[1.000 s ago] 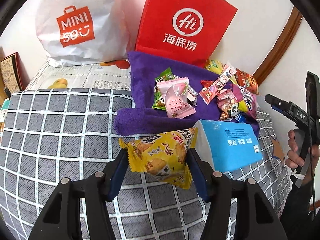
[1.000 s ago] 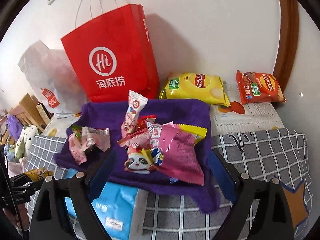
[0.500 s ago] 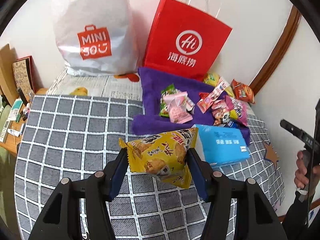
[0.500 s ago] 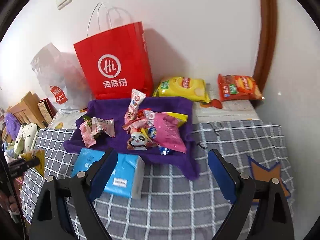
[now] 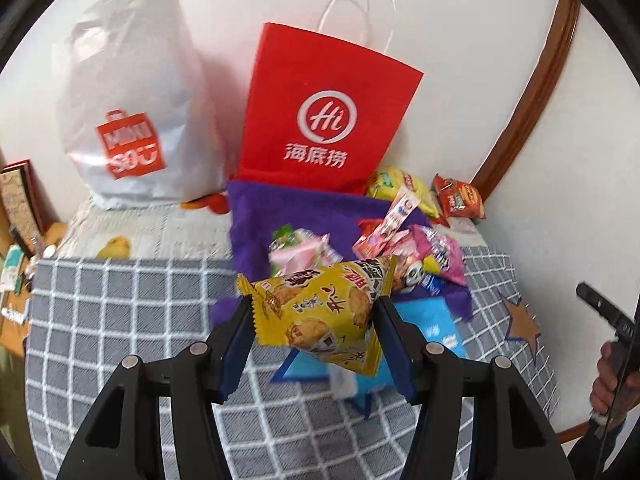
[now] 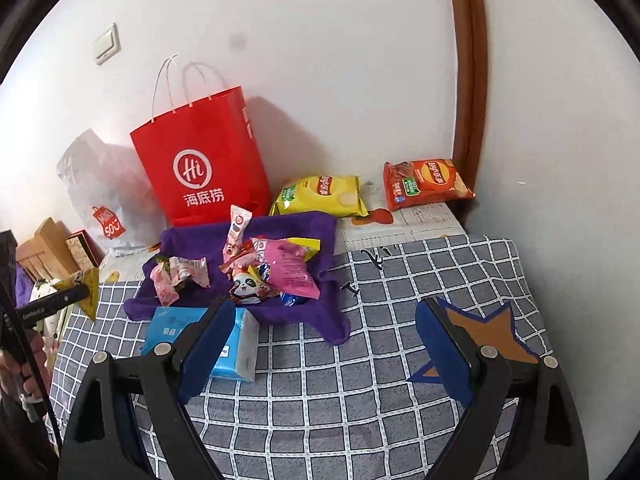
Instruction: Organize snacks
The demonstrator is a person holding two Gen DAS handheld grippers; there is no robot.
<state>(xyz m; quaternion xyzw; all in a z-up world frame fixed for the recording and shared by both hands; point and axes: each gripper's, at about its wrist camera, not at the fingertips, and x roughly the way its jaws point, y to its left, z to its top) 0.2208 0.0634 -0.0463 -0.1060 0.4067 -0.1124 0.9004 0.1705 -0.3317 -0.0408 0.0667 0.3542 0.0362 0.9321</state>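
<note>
Yellow snack pack (image 5: pixel 324 312) pinched in left gripper (image 5: pixel 316 320) jaws, aloft in front of purple cloth (image 5: pixel 304 208). Light, puffy, crinkly, slippery; grip mid-body, gently. Right gripper (image 6: pixel 324 344) jaws wide, empty.

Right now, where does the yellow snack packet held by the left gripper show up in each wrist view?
Left wrist view: yellow snack packet sits at centre, clamped in the left gripper, in front of the purple towel.
Right wrist view: only its corner shows at the far left edge, left of the towel.
Shared landmark: the red Haidilao paper bag against the wall.
</note>
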